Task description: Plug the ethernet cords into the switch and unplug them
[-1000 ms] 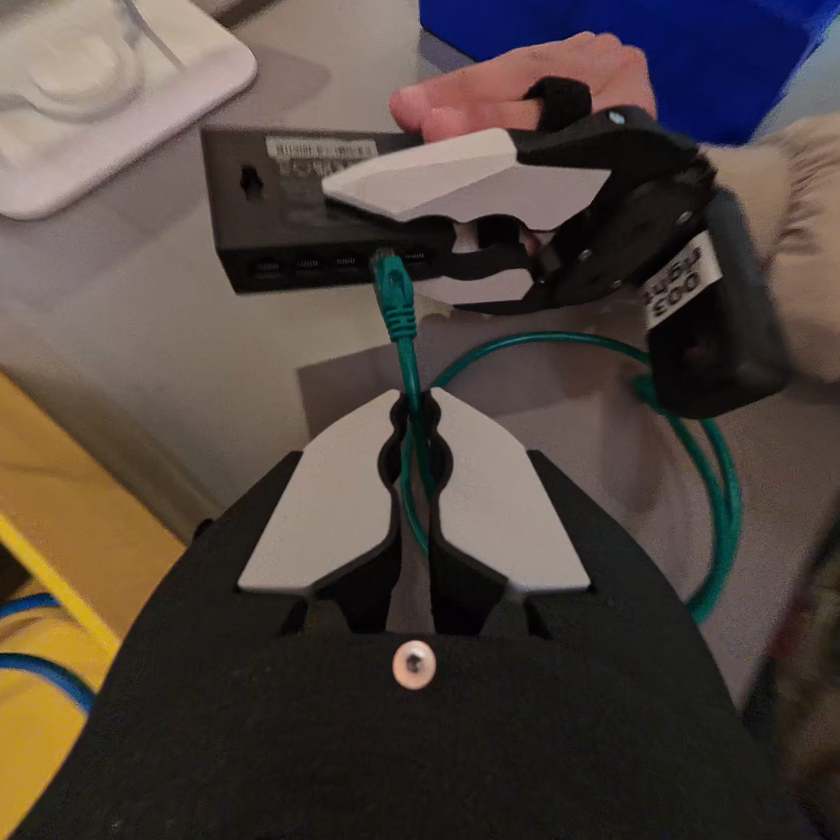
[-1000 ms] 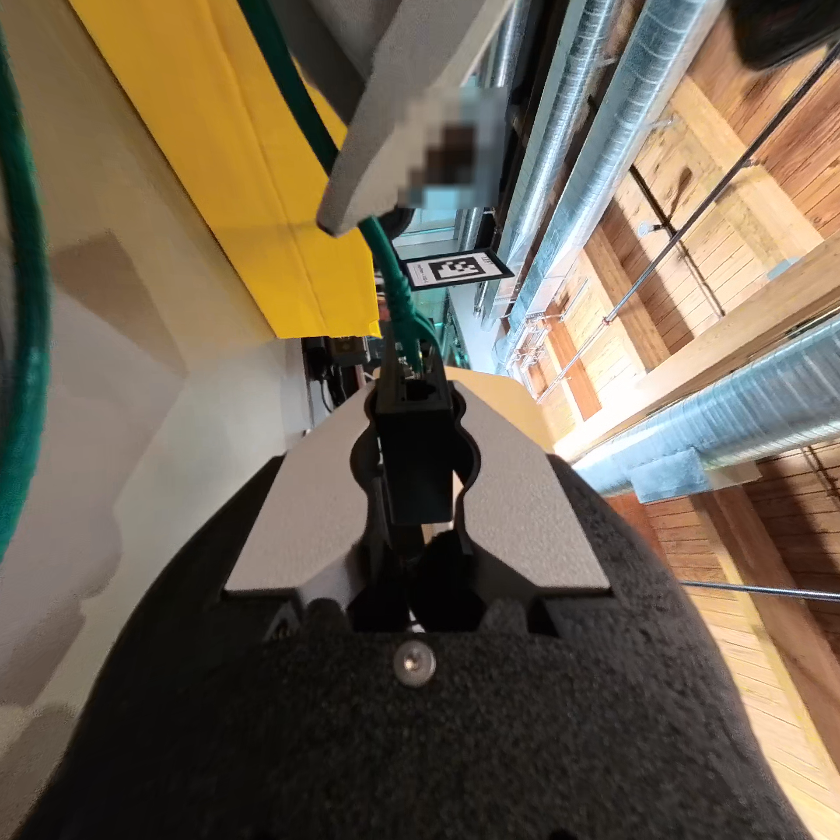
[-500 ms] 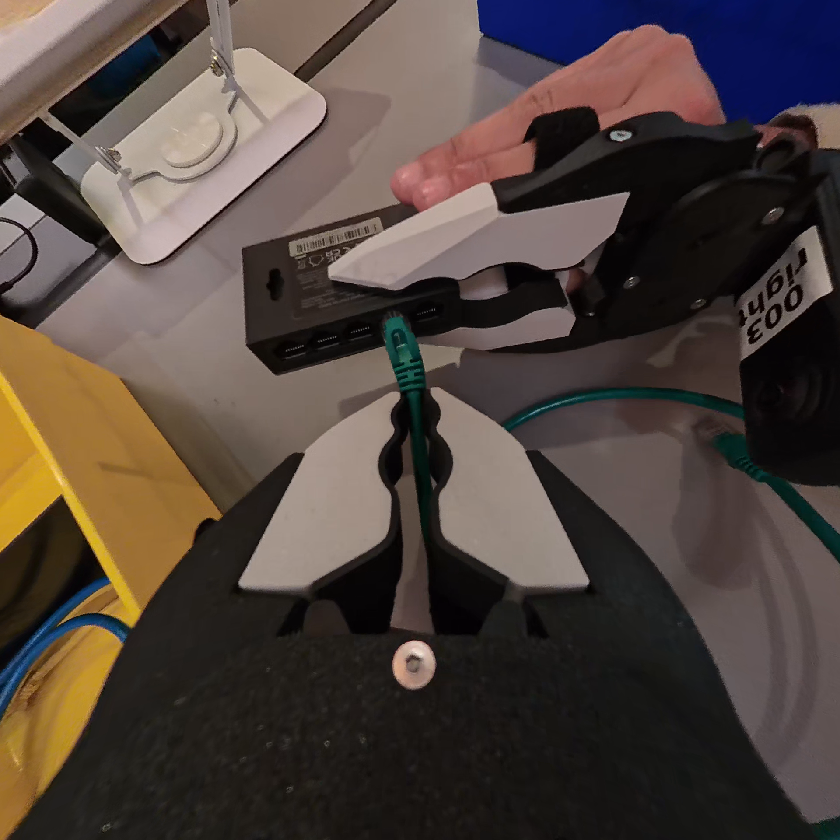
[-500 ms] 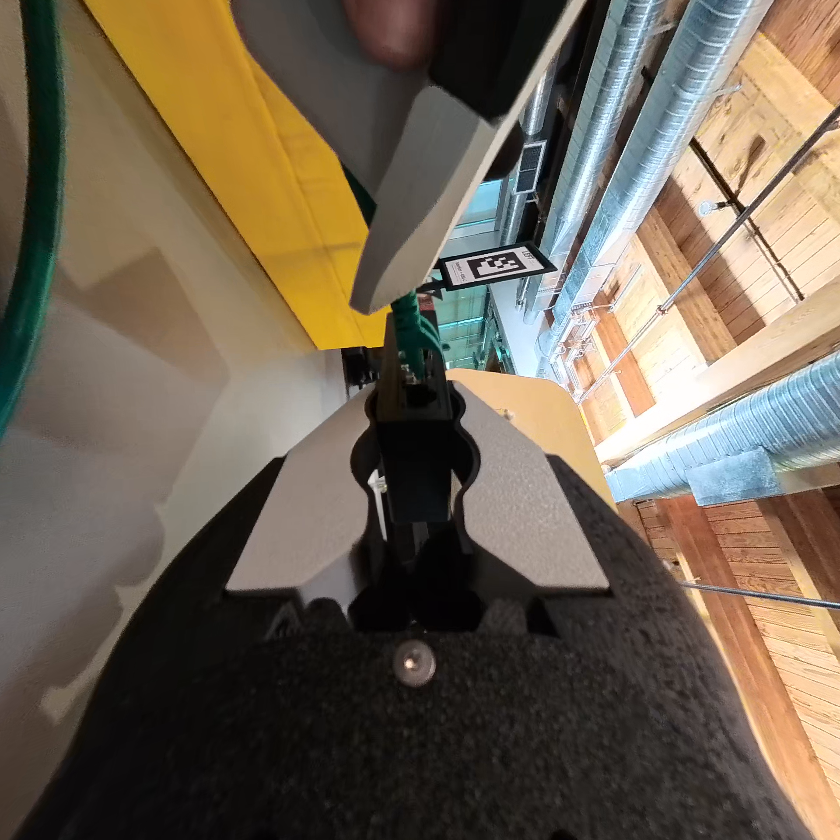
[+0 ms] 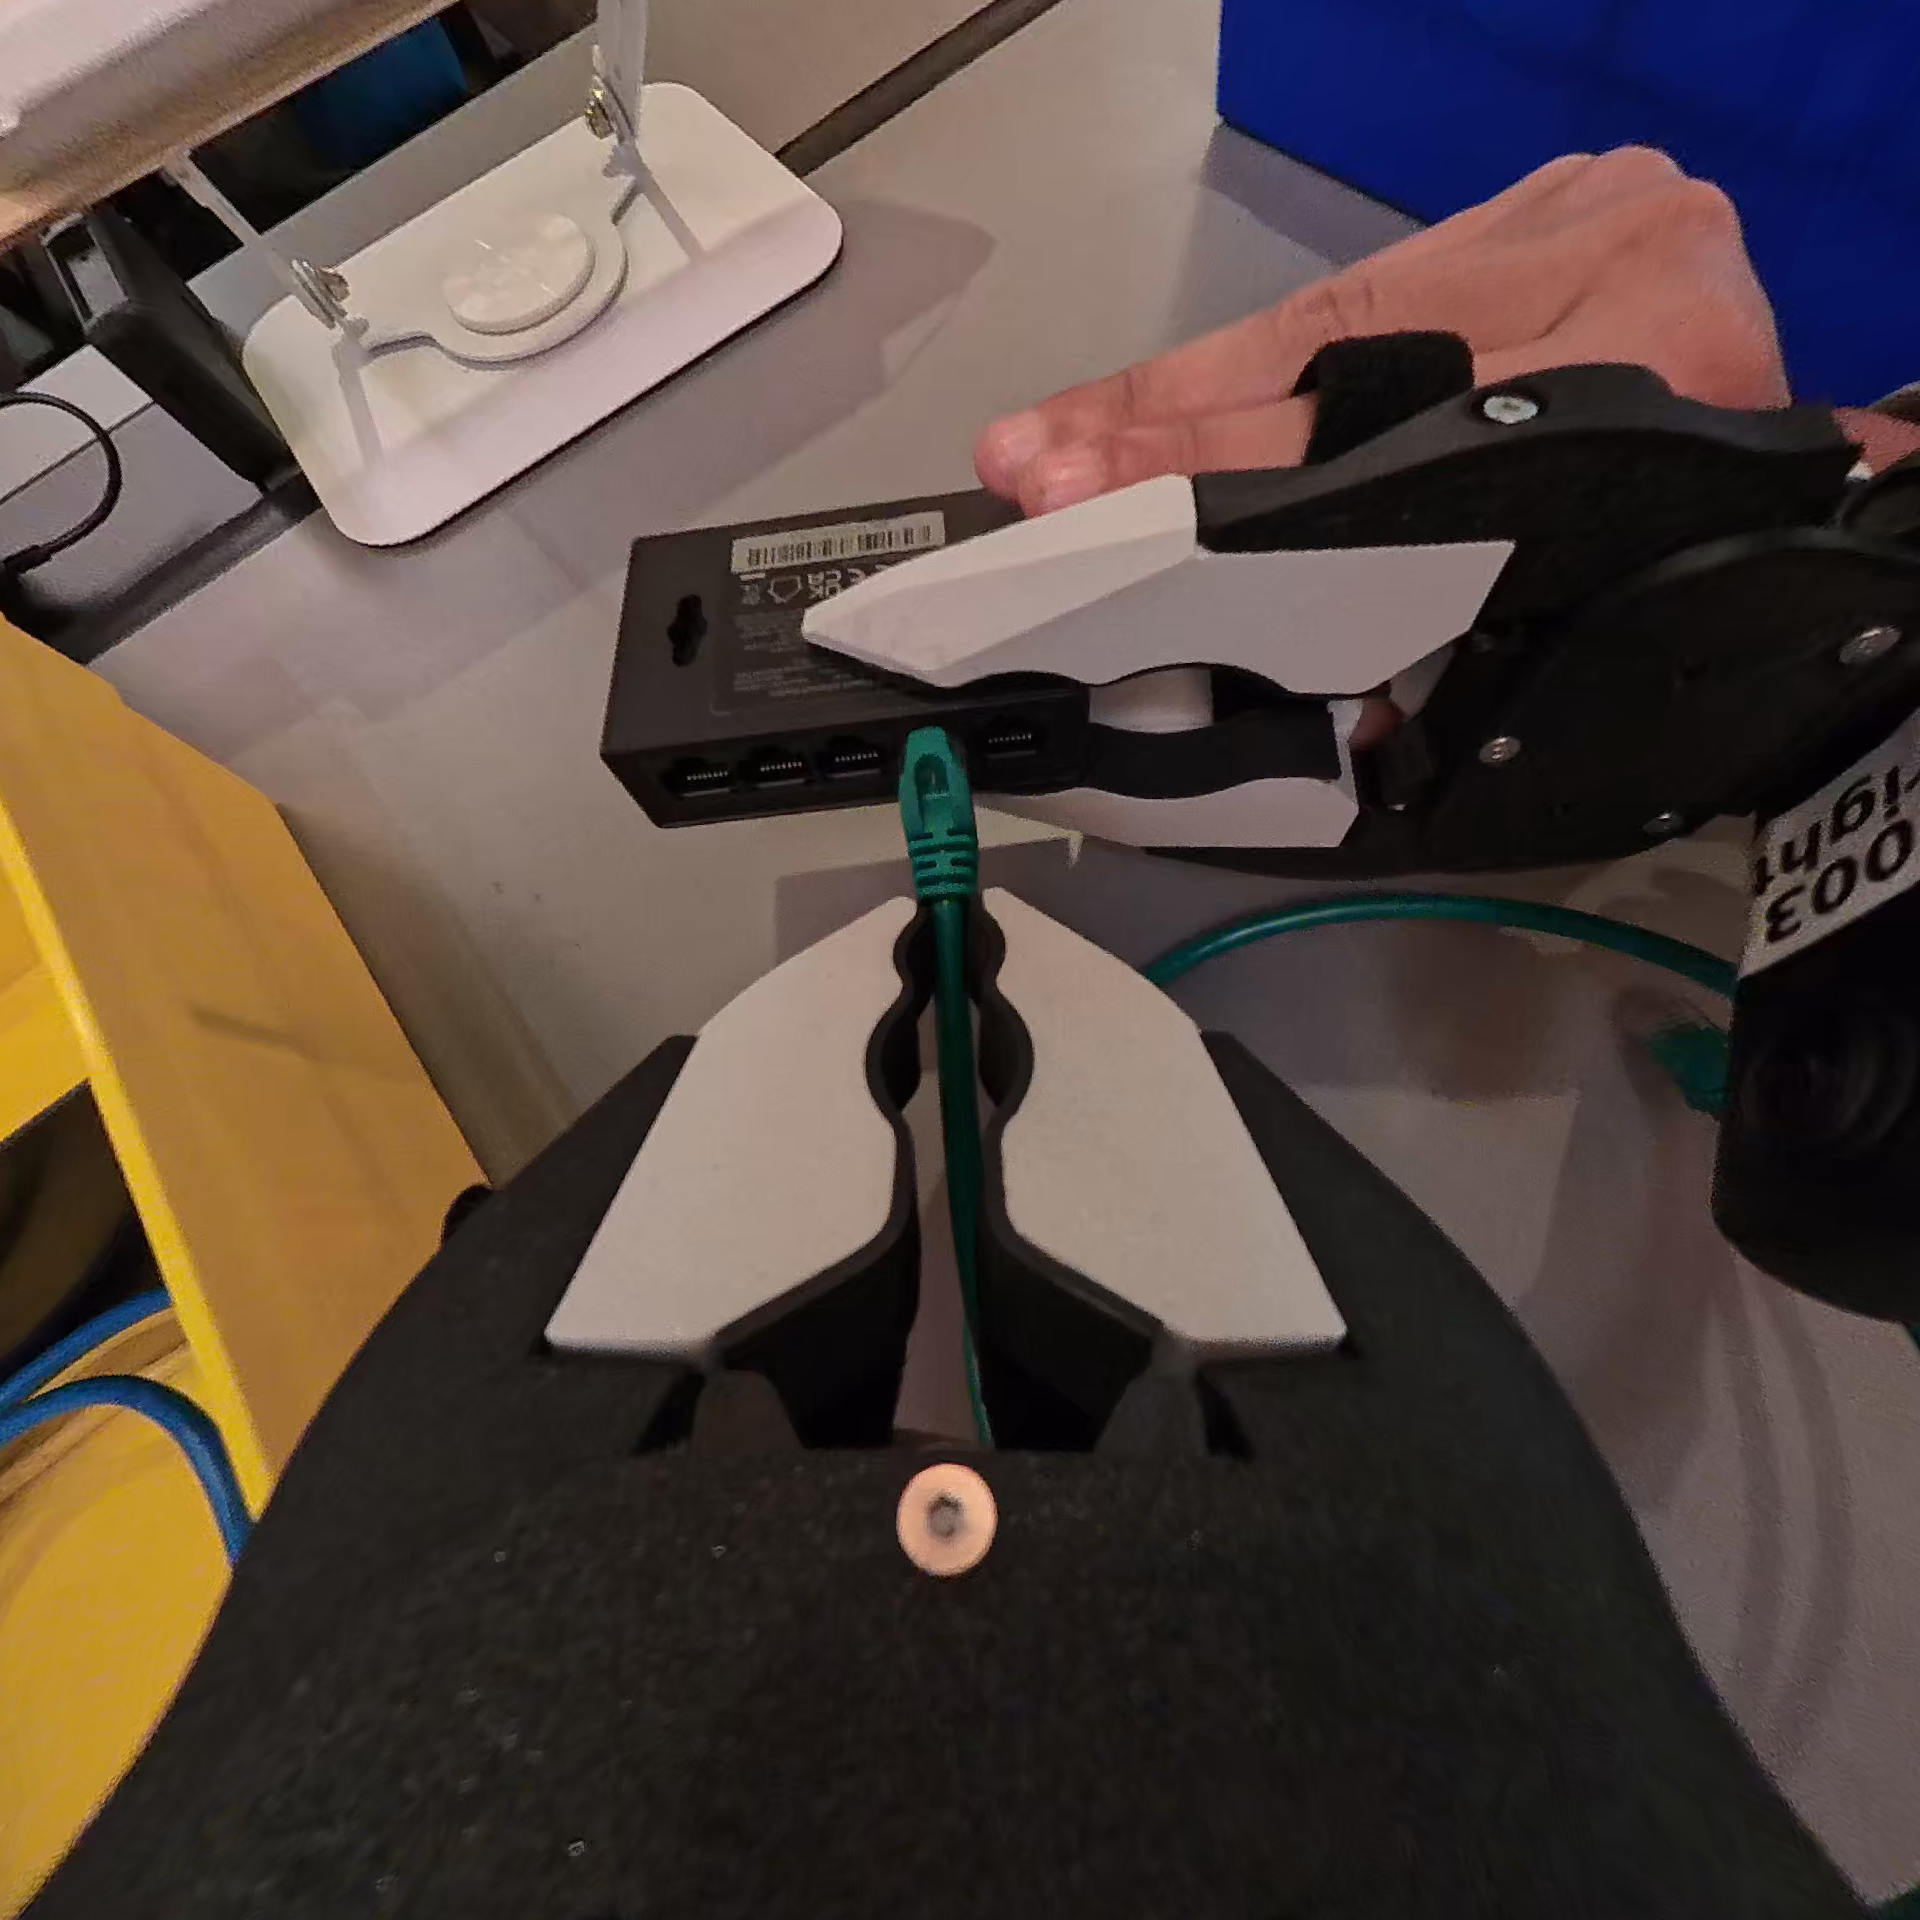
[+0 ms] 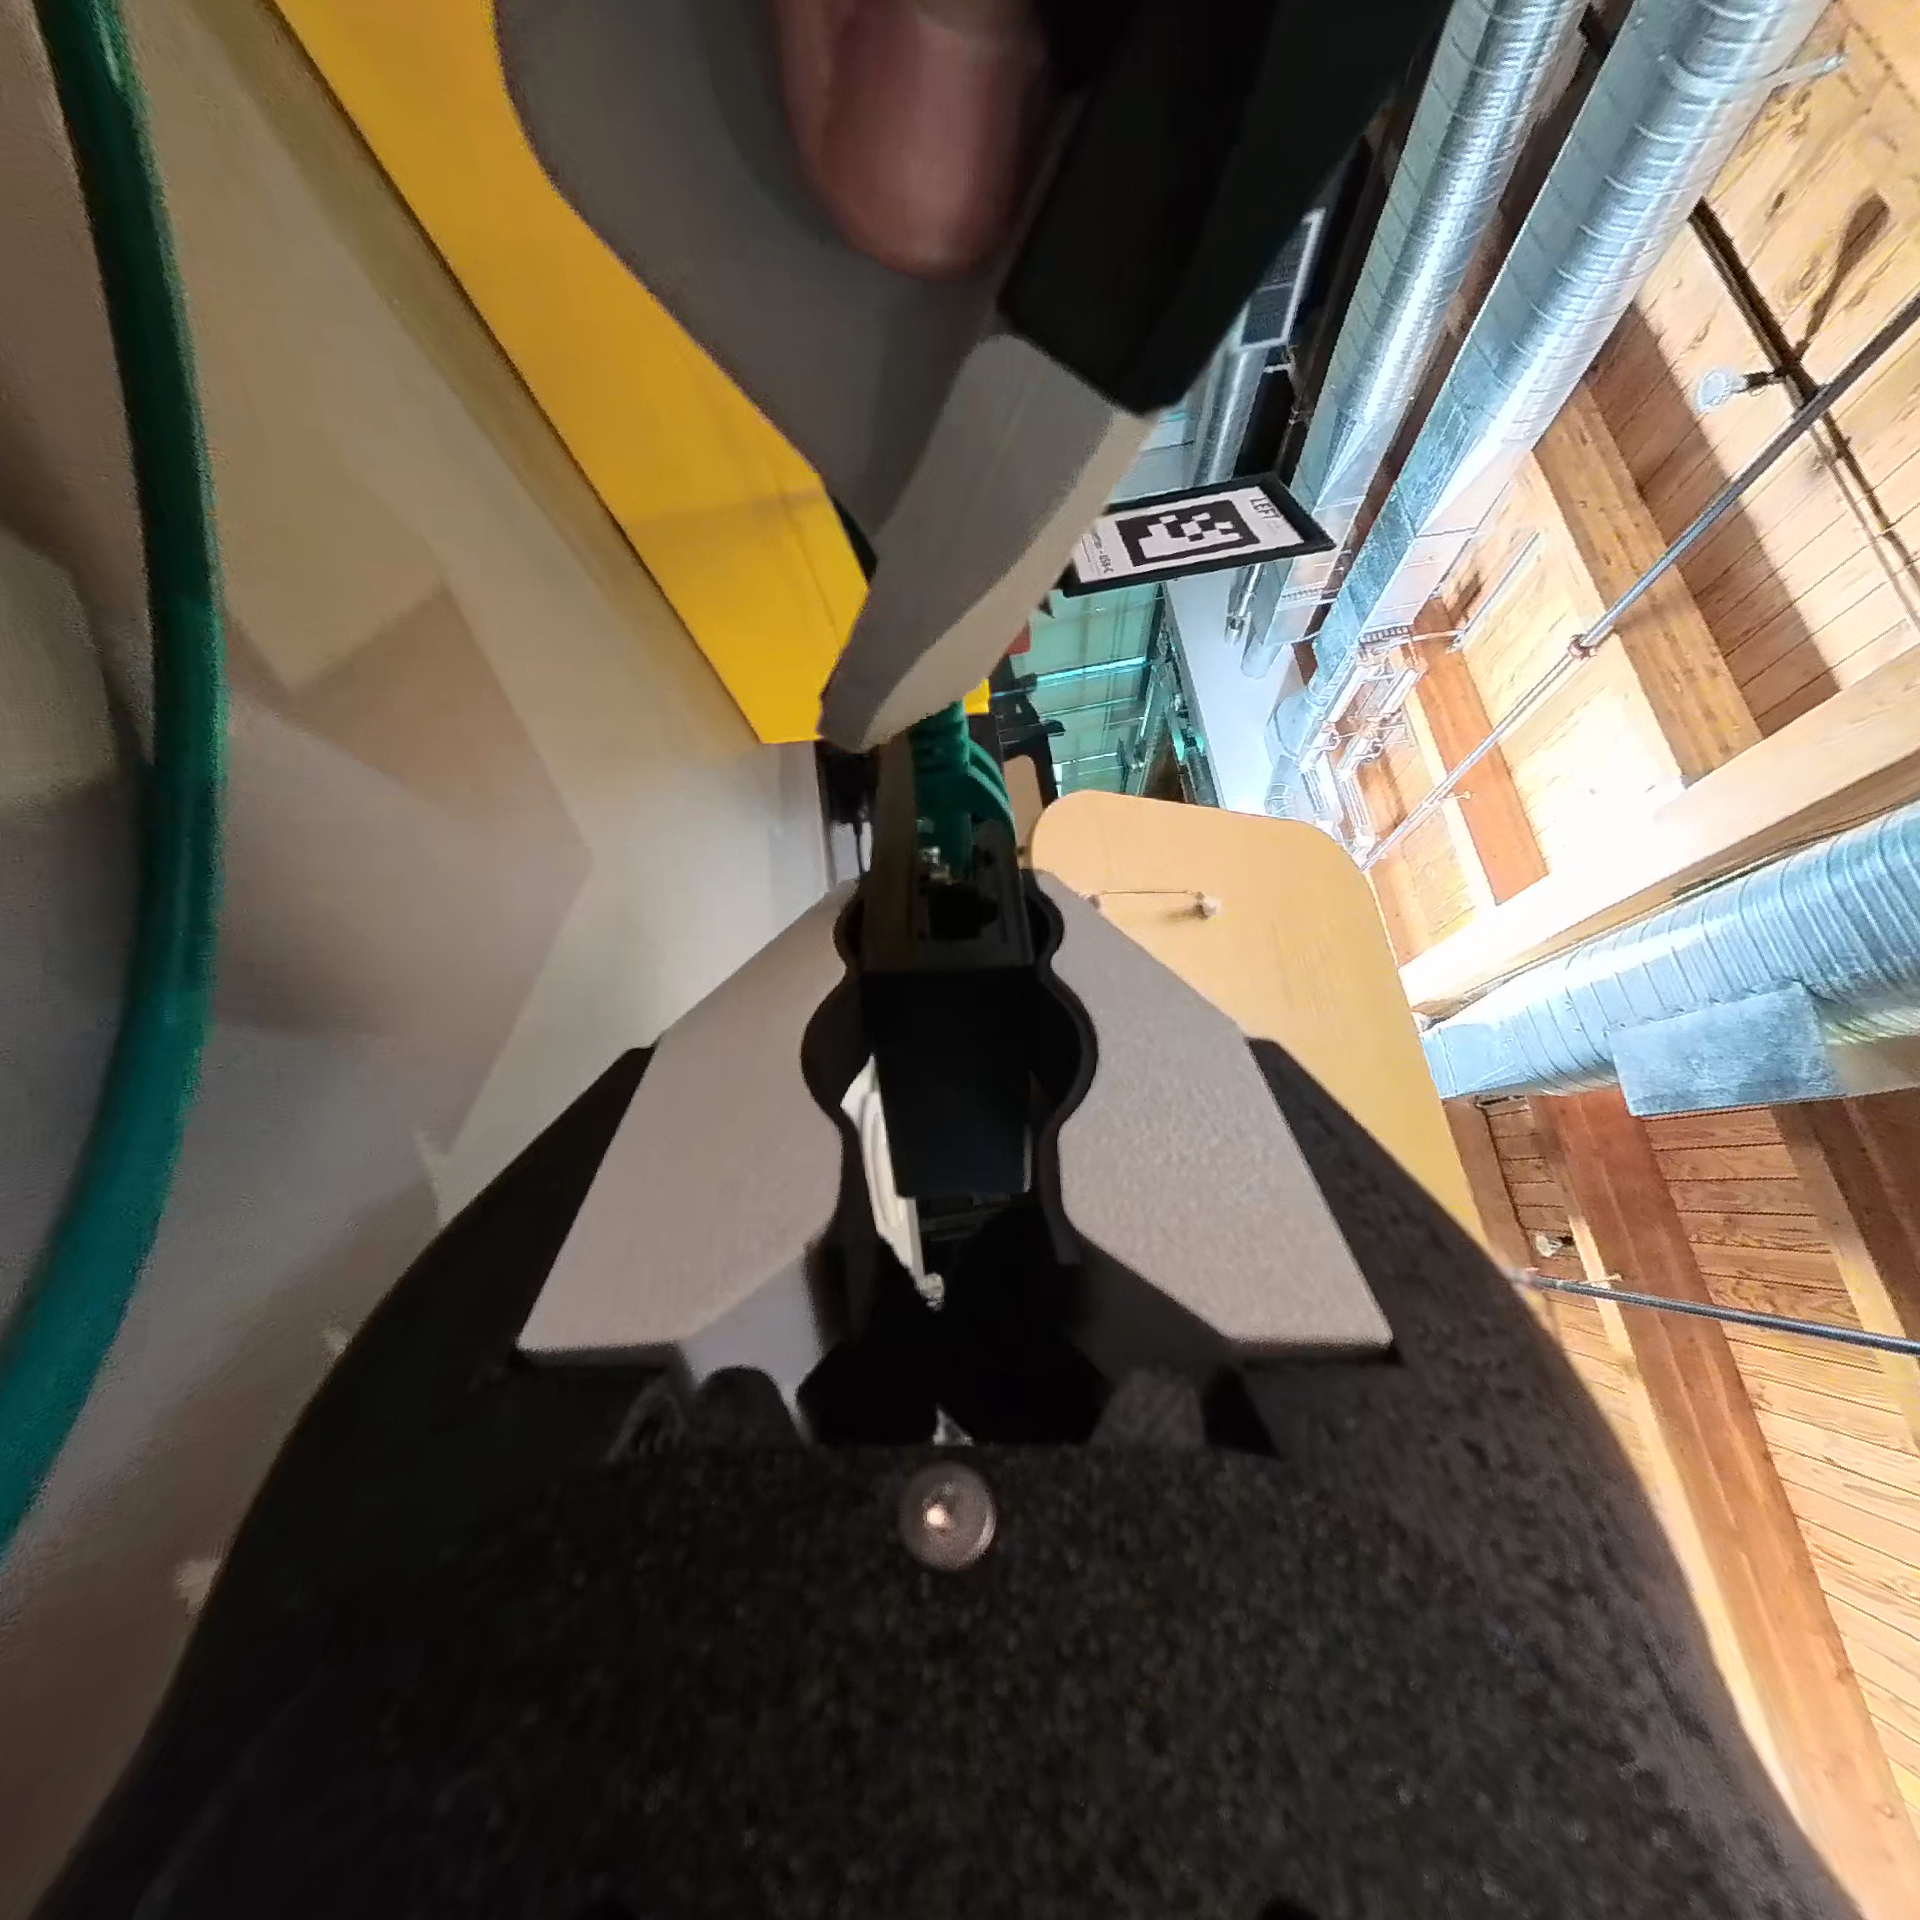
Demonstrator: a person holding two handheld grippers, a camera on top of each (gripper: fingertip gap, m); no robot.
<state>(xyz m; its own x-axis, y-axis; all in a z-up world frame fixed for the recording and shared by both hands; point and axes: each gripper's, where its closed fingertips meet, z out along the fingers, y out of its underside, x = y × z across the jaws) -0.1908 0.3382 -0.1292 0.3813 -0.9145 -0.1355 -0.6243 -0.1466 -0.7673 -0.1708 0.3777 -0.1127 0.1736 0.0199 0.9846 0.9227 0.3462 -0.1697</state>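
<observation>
A black switch (image 5: 727,665) with a row of ports is held above the grey table. My right gripper (image 5: 1039,717) comes in from the right and is shut on the switch's right end; in the right wrist view the switch (image 6: 951,1049) sits between its fingers. My left gripper (image 5: 948,920) is shut on a green ethernet cord (image 5: 956,1091) just behind its plug (image 5: 935,810). The plug's tip is in the second port from the right. The plug also shows in the right wrist view (image 6: 951,764). The cord's slack (image 5: 1455,920) loops on the table to the right.
A yellow bin (image 5: 156,987) with blue cables (image 5: 125,1382) stands at the left. A white stand base (image 5: 540,312) sits at the back left. A blue bin (image 5: 1558,104) is at the back right. A person's hand (image 5: 1403,343) holds the right gripper.
Both grippers and the switch have shifted against the background, and the view has drawn back. The green plug stays at the same port, pushed a little deeper in.
</observation>
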